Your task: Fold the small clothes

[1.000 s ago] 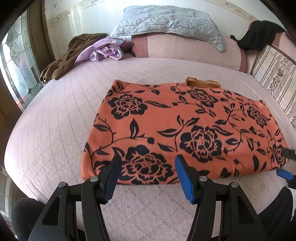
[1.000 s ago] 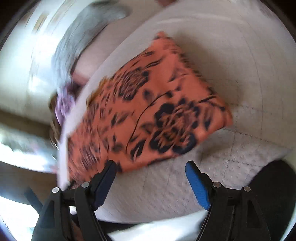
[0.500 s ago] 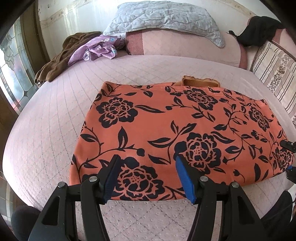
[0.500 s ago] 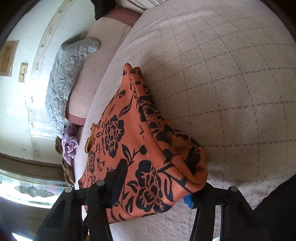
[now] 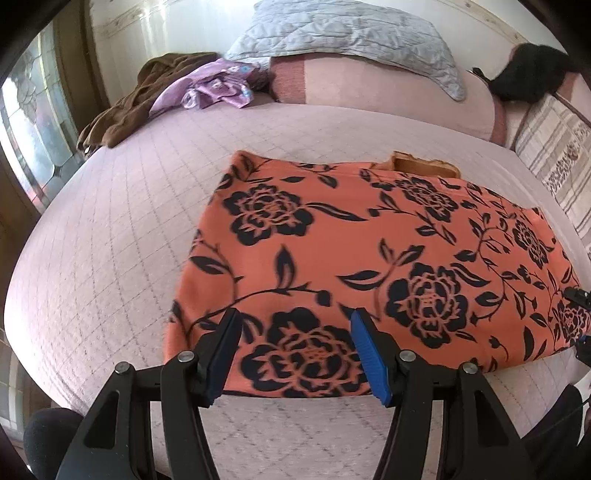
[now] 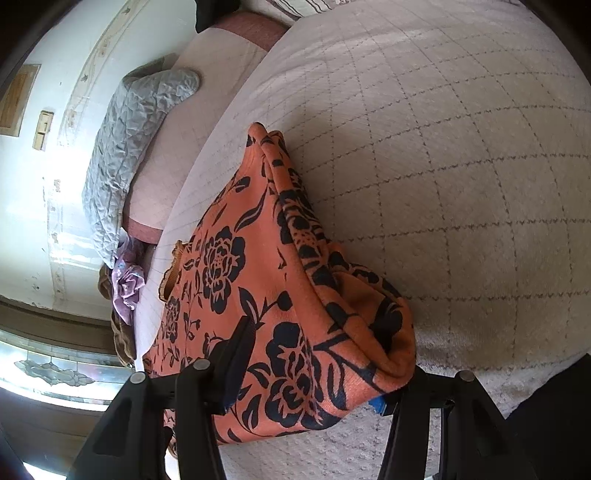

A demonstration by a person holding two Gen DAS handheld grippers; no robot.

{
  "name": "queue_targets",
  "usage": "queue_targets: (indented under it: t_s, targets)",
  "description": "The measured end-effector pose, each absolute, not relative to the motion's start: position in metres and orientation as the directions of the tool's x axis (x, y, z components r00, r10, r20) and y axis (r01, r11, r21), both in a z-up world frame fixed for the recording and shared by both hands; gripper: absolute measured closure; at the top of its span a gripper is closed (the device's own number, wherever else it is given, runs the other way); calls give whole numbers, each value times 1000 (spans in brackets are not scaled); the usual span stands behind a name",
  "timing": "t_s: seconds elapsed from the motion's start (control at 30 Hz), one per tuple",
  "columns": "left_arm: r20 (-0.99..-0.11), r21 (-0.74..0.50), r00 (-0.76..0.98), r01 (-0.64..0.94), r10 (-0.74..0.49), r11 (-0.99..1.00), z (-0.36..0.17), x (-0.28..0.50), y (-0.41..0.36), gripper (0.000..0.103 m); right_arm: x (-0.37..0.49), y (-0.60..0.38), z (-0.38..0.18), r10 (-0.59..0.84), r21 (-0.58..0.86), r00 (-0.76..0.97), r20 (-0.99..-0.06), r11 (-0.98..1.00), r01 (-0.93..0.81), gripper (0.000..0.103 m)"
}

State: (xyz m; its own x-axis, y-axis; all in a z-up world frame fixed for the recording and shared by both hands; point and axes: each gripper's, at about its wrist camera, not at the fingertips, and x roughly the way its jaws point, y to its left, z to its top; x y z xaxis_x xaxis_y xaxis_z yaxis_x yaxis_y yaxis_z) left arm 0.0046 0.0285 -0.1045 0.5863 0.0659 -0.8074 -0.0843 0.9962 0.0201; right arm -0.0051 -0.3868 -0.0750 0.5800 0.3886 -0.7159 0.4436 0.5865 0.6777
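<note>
In the left wrist view we are looking at the orange floral garment (image 5: 369,266), which is lying flat in the middle of the quilted bed (image 5: 110,240). Our left gripper (image 5: 295,354) is hovering over its near edge with the jaws standing wide and holding nothing. Far behind, a grey pillow (image 5: 351,33) is resting on a pink bolster (image 5: 388,96).

In the right wrist view our right gripper (image 6: 314,373) is reaching around the near right corner of the garment (image 6: 295,295), which is bulging up between the fingers; we cannot tell if they are pinching it.

Black gripper (image 5: 295,354) frames, blue pads, silver screws
</note>
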Motion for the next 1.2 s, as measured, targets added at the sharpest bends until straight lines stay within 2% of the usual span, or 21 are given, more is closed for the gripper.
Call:
queue_targets:
  t_s: [0.1,0.17,0.27,0.3,0.33,0.37,0.53,0.83,0.9,1.03,1.1,1.2]
  targets:
    - [-805,16,583,-159,107,987,-106,5,56,39,-4,-387,-75,388,675,578,-718,591,441,47]
    - [-838,-2,531,-233,125,972,-117,10,81,39,-4,-387,-74,387,674,579,-717,597,436,47]
    - [-867,-72,496,-228,52,971,-130,14,98,42,-4,-387,-75,382,666,578,-721,610,429,49]
    - [-868,-67,494,-223,53,973,-128,14,97,45,-4,-386,-75,381,666,578,-722,611,428,49]
    - [-868,-64,495,-203,46,977,-126,15,93,57,-4,-386,-75,380,665,578,-722,613,427,49]
    - [-867,-56,496,-199,51,978,-125,15,91,61,-4,-386,-75,380,665,578,-722,613,428,49]
    - [-864,-60,501,-202,51,978,-125,12,91,65,-4,-386,-74,384,665,576,-722,615,423,49]
    - [-867,-72,498,-202,39,977,-124,2,97,66,-1,-387,-69,382,664,582,-718,628,406,50]
    - [-868,-70,495,-204,42,976,-124,3,97,66,0,-386,-74,378,653,571,-728,636,411,55]
    - [-865,-48,497,-219,69,975,-118,3,93,66,-2,-387,-74,378,655,574,-727,632,414,56]
    - [-847,-42,524,-228,87,973,-107,0,90,65,-3,-389,-73,386,668,580,-717,618,415,47]
    - [-813,-58,578,-200,70,978,-86,0,77,53,-4,-389,-74,398,686,593,-700,605,404,42]
